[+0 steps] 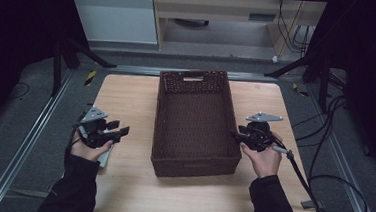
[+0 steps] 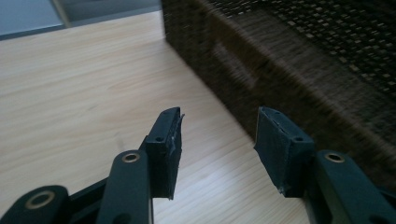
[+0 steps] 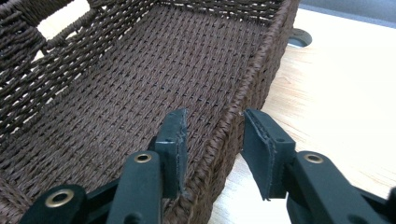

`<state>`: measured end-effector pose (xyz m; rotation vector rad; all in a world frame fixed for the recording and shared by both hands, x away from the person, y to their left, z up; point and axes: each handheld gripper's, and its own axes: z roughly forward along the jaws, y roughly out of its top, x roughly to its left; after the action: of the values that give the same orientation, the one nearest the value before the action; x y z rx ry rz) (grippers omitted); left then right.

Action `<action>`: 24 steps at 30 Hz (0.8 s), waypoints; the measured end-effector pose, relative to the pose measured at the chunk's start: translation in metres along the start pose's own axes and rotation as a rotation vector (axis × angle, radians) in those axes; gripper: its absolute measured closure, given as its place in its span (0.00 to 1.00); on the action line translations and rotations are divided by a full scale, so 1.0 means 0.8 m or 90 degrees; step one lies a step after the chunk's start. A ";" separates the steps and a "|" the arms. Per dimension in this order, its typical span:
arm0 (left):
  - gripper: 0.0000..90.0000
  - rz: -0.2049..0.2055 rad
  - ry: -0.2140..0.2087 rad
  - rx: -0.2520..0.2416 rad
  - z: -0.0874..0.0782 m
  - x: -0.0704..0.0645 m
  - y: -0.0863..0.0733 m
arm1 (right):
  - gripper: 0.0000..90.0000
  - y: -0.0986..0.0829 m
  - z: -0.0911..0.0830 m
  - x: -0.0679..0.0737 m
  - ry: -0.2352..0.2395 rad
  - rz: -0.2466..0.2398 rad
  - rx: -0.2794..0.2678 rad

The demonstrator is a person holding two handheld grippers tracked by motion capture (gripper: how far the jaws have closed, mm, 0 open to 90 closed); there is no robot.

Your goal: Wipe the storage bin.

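Right tongs (image 3: 212, 140): spread, straddling wicker basket (image 1: 195, 121) rim for gripping. Left tongs (image 2: 217, 140): spread, empty, near basket on tabletop (image 1: 126, 96).

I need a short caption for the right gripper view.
Open right gripper straddling the rim of the brown basket.

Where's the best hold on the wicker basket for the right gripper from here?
Probably the basket's long side rim, taken from above. The right gripper is open and already straddles it, one finger inside the wall, one outside. The rim is a thick braided edge, narrow enough for the gap.
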<state>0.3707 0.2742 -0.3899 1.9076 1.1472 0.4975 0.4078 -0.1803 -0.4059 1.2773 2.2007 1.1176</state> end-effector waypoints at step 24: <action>0.68 0.060 -0.081 0.047 0.071 -0.068 0.016 | 0.83 0.000 0.007 0.002 -0.033 -0.005 0.001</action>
<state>0.3893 0.1985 -0.4076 2.0335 1.0096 0.3822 0.4104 -0.1769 -0.4092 1.2834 2.1671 1.0676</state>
